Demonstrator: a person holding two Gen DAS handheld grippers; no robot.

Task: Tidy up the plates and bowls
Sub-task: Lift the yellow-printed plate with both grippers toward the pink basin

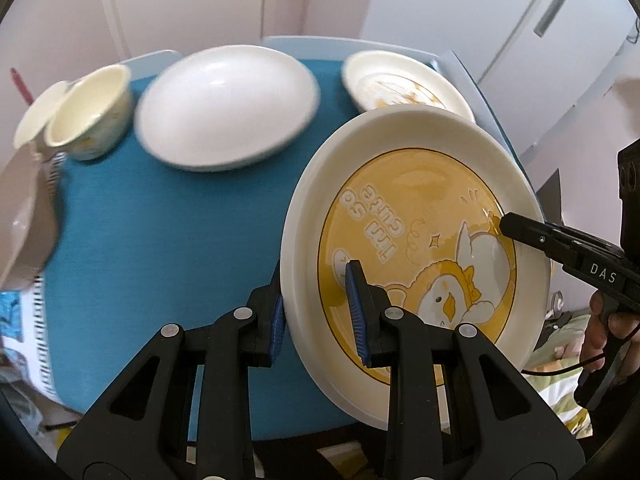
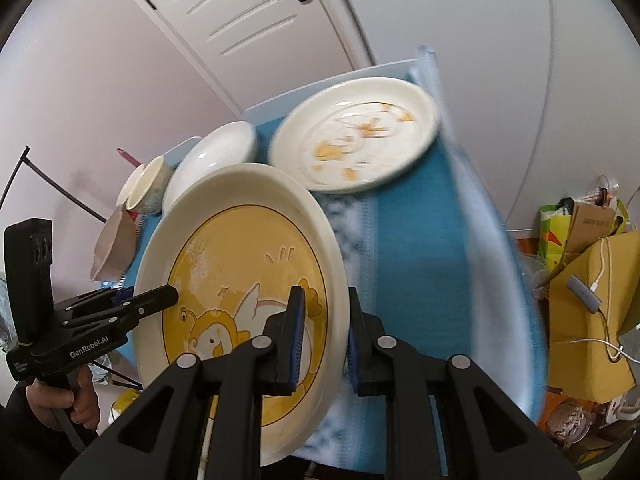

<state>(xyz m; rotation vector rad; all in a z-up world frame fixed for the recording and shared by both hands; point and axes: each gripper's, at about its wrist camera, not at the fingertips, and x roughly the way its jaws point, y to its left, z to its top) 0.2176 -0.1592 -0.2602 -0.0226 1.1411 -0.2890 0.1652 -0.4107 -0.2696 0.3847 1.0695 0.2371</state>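
Yellow plate held off the table by both claws, one on each side of its rim.

In the left wrist view, the left claw (image 1: 318, 312) at lower centre is closed on the near rim of the yellow plate (image 1: 416, 216), one pad under it and one on its face. The right claw (image 1: 505, 227) grips the opposite rim at the right edge. The plate hangs tilted above the blue table (image 1: 160, 240). Farther back, from upper left to upper right, stand a small bowl (image 1: 90, 114), a white plate (image 1: 228, 106) and a patterned plate (image 1: 400, 84). The yellow plate looks like glazed ceramic: stiff, fairly heavy, slick and breakable. The raised rim is the best hold, gripped on opposite sides.
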